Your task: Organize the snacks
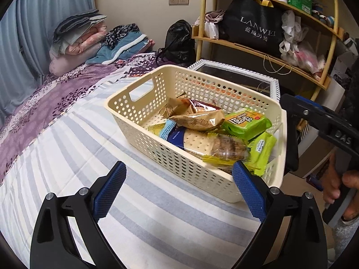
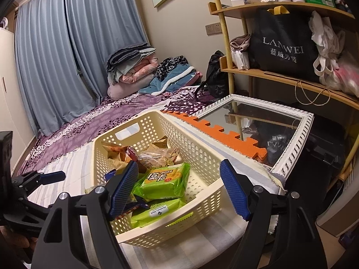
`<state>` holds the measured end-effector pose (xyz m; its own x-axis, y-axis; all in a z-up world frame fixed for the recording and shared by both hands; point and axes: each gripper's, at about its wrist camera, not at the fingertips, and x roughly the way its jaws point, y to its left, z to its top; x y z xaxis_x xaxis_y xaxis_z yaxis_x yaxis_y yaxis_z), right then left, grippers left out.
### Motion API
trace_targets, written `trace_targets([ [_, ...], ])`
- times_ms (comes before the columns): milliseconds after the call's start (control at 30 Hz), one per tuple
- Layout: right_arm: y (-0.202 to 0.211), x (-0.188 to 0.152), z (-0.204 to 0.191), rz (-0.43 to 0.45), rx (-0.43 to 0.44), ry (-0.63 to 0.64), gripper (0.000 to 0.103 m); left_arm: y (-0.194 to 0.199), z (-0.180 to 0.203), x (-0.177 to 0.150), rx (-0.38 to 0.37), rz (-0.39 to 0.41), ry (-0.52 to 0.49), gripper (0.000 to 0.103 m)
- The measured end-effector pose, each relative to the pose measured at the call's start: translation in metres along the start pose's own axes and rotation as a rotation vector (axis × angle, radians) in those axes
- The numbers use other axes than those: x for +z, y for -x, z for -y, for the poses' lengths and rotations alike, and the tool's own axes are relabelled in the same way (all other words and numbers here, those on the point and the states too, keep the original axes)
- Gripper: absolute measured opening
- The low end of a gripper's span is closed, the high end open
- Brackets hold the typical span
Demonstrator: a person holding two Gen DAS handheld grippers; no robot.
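Observation:
A cream perforated basket (image 1: 143,94) (image 2: 208,163) sits on the striped bed sheet. It holds several snack packs: green packs (image 1: 245,123) (image 2: 166,180), brown wrapped pastries (image 1: 197,118) (image 2: 157,154), a cracker pack (image 1: 195,142). My left gripper (image 1: 179,192) is open and empty, just in front of the basket's near wall. My right gripper (image 2: 179,192) is open and empty, above the basket's near end, over the green packs. The right gripper (image 1: 291,134) also shows at the basket's right side in the left wrist view. The left gripper (image 2: 48,177) shows at far left in the right wrist view.
A white-framed mirror (image 2: 289,159) and an orange foam mat (image 2: 219,134) lie beside the basket at the bed's edge. A wooden shelf (image 2: 291,80) with bags stands behind. Folded blankets (image 1: 78,38) are stacked at the bed's far end.

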<state>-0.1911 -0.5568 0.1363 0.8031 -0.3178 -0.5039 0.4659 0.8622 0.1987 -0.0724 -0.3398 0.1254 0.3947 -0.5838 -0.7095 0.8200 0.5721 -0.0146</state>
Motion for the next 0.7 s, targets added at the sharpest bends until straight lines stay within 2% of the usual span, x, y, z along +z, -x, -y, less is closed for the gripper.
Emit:
trace_targets([
  [267, 0.001, -0.001, 0.004, -0.006, -0.013, -0.011, 0.076, -0.03, 0.007, 0.007, 0.03, -0.032, -0.036, 0.097],
  [467, 0.005, -0.001, 0.006, -0.005, -0.019, -0.004, 0.088, -0.03, 0.005, 0.006, 0.018, -0.041, -0.012, 0.098],
  [500, 0.006, -0.001, 0.006, -0.008, -0.017, -0.003, 0.093, -0.028, 0.005, 0.006, 0.026, -0.041, -0.01, 0.1],
  [600, 0.006, -0.002, 0.004, -0.027, -0.002, 0.008, 0.098, -0.022, 0.006, 0.005, 0.05, -0.034, -0.015, 0.1],
  [700, 0.006, -0.005, -0.001, -0.06, 0.008, 0.032, 0.098, -0.015, 0.006, 0.005, 0.08, -0.027, -0.023, 0.1],
])
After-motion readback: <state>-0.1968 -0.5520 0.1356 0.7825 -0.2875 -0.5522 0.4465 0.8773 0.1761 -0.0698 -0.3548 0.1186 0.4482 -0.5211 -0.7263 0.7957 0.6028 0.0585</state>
